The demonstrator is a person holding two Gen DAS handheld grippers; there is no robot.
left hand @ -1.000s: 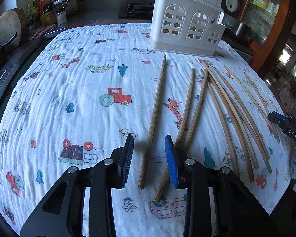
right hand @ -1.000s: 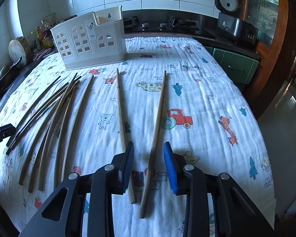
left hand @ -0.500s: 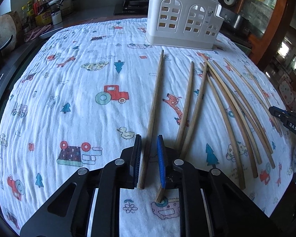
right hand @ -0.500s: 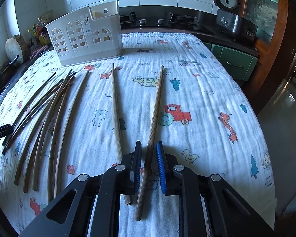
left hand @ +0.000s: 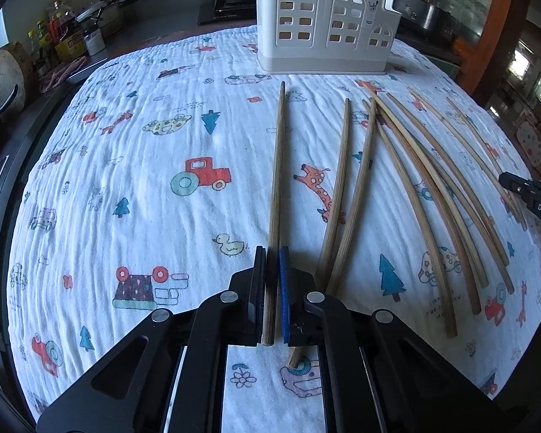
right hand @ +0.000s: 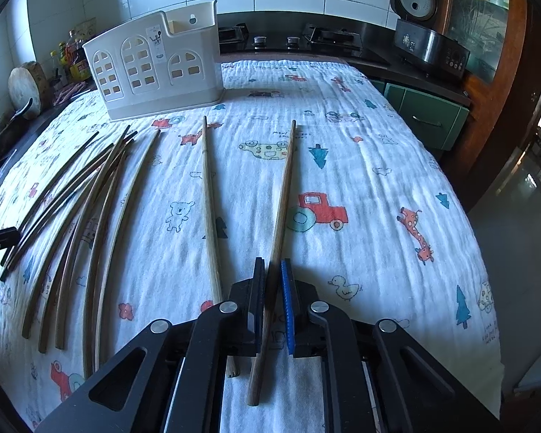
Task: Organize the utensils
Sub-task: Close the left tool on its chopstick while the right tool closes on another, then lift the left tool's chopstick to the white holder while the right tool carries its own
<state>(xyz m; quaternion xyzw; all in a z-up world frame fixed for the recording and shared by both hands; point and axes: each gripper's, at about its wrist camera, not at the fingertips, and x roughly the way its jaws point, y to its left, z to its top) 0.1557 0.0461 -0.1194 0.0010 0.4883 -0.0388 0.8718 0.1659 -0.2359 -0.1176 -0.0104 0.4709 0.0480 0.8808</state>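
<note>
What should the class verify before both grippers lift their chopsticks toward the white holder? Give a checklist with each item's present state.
1. Left gripper shut on the left-hand chopstick near its end: ok.
2. Right gripper shut on the right-hand chopstick near its end: ok.
3. One stick per grip: ok; the neighbouring stick lies outside the right gripper's pads, not between them.
4. White holder upright on the cloth: ok.
5. Holder compartments free: cannot tell; neither view looks inside.
</note>
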